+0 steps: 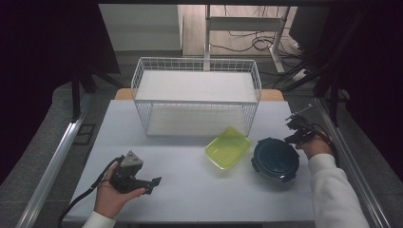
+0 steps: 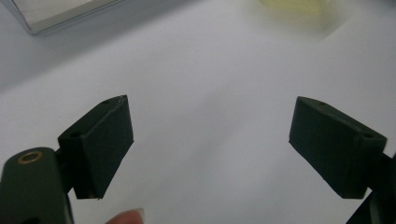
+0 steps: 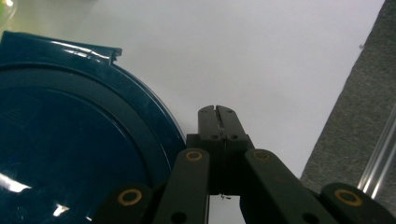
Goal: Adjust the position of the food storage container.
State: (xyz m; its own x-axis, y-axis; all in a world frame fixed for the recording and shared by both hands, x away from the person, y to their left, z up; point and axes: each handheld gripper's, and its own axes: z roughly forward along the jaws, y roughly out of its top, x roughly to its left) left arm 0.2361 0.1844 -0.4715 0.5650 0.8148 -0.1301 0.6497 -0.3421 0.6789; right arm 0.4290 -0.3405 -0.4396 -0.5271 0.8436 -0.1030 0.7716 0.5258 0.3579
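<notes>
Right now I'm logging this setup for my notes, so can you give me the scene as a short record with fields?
surface: white table
wire basket: at the back, white liner inside
green container: open, tilted, in front of the basket
blue round container: lid on, right of the green one
left gripper: jaws wide apart, nothing between them, over bare table
right gripper: jaws shut together, empty, just beside the blue container's rim
</notes>
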